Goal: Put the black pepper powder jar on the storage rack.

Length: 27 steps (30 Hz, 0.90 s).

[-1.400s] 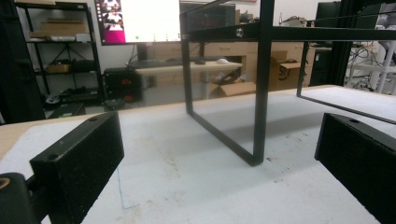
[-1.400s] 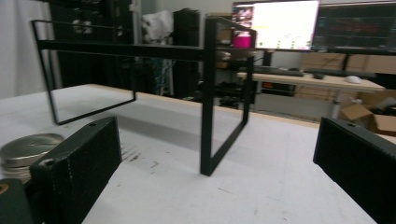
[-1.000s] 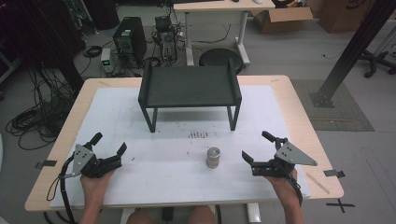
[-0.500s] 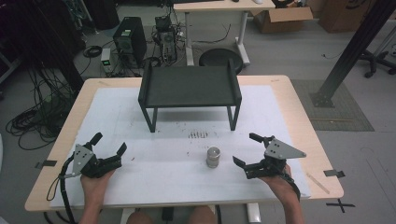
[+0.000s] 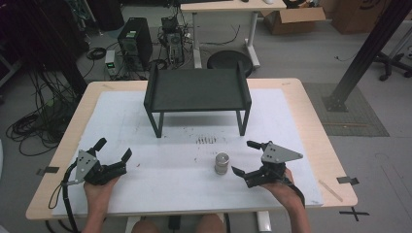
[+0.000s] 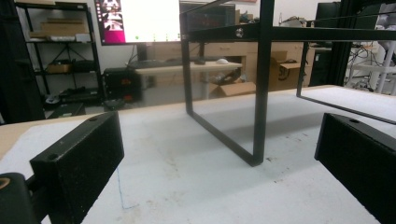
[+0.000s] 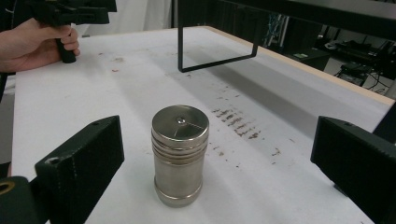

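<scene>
Even, soft overhead light; faint shadows under the black stand [image 5: 197,92]; backgrounds slightly blurred

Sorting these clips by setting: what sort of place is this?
Most likely a lab or workshop. Desktop computers and tangled cables sit on the floor behind the table, cardboard boxes stand by a desk, and a large screen hangs on the wall.
</scene>
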Each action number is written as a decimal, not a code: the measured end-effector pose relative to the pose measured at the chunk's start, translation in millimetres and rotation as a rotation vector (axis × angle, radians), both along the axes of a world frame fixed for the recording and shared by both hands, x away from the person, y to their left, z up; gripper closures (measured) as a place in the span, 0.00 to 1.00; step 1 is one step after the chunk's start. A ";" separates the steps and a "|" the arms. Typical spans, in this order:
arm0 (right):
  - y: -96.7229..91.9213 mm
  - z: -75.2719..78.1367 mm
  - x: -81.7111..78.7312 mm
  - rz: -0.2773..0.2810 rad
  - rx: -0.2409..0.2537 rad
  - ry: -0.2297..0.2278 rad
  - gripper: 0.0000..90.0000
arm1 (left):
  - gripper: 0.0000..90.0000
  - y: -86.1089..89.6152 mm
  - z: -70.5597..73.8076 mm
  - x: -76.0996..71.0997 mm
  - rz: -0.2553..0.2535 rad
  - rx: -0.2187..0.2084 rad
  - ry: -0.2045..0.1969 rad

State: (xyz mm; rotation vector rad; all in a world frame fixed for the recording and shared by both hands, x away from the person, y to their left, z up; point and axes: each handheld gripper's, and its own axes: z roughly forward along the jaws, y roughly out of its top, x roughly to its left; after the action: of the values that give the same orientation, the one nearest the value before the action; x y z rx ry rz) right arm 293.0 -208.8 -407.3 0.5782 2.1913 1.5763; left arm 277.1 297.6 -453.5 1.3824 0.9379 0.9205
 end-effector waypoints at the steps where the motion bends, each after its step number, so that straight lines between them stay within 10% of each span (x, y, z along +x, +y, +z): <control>1: 1.6 -0.4 0.4 0.004 -0.002 0.004 0.03 | 0.02 0.0 0.0 0.0 0.000 0.000 0.000; 27: 36.0 -11.3 15.8 0.053 -0.082 0.094 0.06 | 0.02 0.0 -0.1 -0.4 -0.001 0.001 -0.003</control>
State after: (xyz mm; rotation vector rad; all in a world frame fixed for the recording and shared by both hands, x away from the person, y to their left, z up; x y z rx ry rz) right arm 308.8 -172.8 -418.6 0.5849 2.3464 1.5055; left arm 276.8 297.6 -453.6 1.3816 0.9343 0.9217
